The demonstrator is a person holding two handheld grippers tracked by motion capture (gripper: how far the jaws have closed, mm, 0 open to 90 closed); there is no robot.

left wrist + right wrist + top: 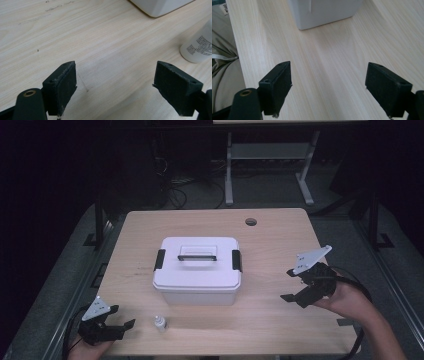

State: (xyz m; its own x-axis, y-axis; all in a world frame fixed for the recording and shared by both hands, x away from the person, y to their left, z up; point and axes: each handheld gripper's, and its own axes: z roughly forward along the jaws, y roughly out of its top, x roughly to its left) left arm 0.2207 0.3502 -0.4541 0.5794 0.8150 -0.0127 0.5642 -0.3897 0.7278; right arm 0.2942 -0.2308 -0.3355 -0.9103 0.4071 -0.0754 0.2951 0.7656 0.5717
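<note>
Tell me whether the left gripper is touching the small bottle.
Apart. The left gripper view shows the bottle off to the side beyond the open left gripper, with bare table between them.

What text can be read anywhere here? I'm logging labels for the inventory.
Bottle: several lines of small dark print on its white side, too blurred to read.
Fabric tag beside the table edge: a few letters, cut off and too blurred to read.
Box: no writing visible.
Nothing can be quoted.

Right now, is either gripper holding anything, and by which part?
Nothing is held. The left gripper and right gripper are both open over the table.
</note>
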